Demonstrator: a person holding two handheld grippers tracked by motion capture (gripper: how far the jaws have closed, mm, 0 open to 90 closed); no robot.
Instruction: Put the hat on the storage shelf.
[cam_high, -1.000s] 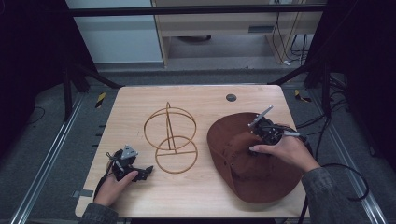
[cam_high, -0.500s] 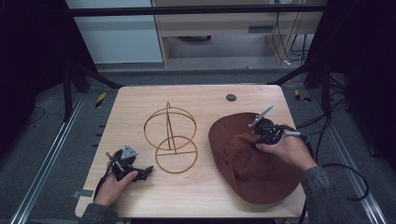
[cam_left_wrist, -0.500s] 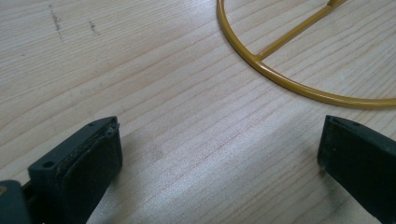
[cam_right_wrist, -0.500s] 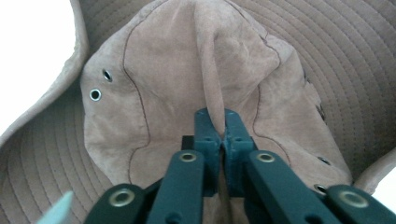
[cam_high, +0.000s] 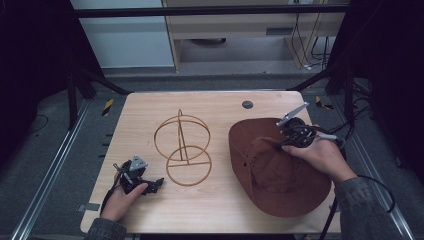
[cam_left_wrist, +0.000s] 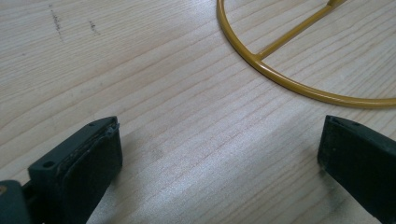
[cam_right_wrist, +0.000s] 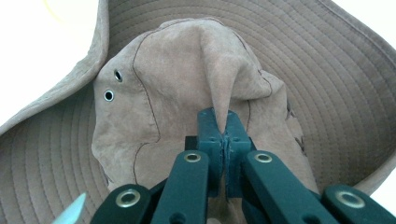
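Note:
A brown wide-brimmed hat (cam_high: 277, 172) lies on the right side of the wooden table (cam_high: 210, 102). My right gripper (cam_high: 286, 142) is over its crown, shut on a pinched fold of the crown fabric (cam_right_wrist: 219, 93), which rises in a ridge from the jaws (cam_right_wrist: 224, 126). A gold wire hat stand (cam_high: 182, 142) of two rings stands at the table's middle; part of its base ring (cam_left_wrist: 299, 84) shows in the left gripper view. My left gripper (cam_high: 157, 182) rests on the table at the front left, just left of that ring, open and with nothing between its fingers (cam_left_wrist: 79, 163).
A small dark round hole (cam_high: 247, 104) sits in the table near the far edge. Cables trail off the right side from my right gripper. A shelf unit stands beyond the table, and dark frame posts flank it.
The hat has shifted slightly and its crown is pulled up a little by my right gripper. My left gripper has stayed put.

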